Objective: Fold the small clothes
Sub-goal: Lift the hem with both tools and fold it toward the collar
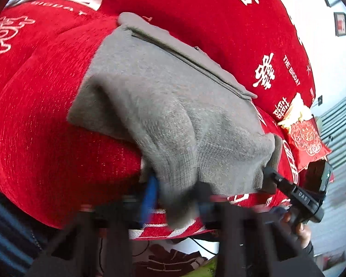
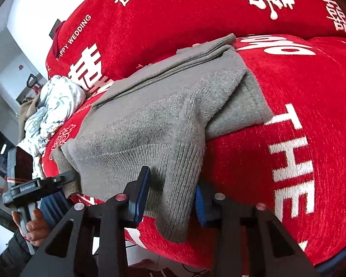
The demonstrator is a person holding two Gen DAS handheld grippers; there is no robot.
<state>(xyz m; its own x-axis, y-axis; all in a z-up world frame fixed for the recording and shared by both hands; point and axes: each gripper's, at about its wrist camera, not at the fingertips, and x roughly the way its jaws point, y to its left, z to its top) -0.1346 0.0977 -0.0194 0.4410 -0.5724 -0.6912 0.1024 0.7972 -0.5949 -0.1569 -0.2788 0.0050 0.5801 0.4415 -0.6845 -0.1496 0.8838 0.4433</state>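
A grey knitted garment (image 1: pixel 168 106) lies partly folded on a red sofa seat (image 1: pixel 39 138), its near edge hanging over the front. It also shows in the right wrist view (image 2: pixel 150 120). My left gripper (image 1: pixel 173 196) has blue pads and is shut on the garment's near left corner. My right gripper (image 2: pixel 170 198) is shut on the near right corner, cloth pinched between its blue pads (image 2: pixel 141 191). Each gripper shows in the other's view: the right one (image 1: pixel 272 175) and the left one (image 2: pixel 67 177), both at the hem.
Red cushions with white characters (image 2: pixel 196 11) form the sofa back. A heap of pale printed clothes (image 2: pixel 55 106) lies at the left end. A small red embroidered pillow (image 1: pixel 304 138) sits at the right end. Floor with cables (image 1: pixel 173 254) lies below the seat.
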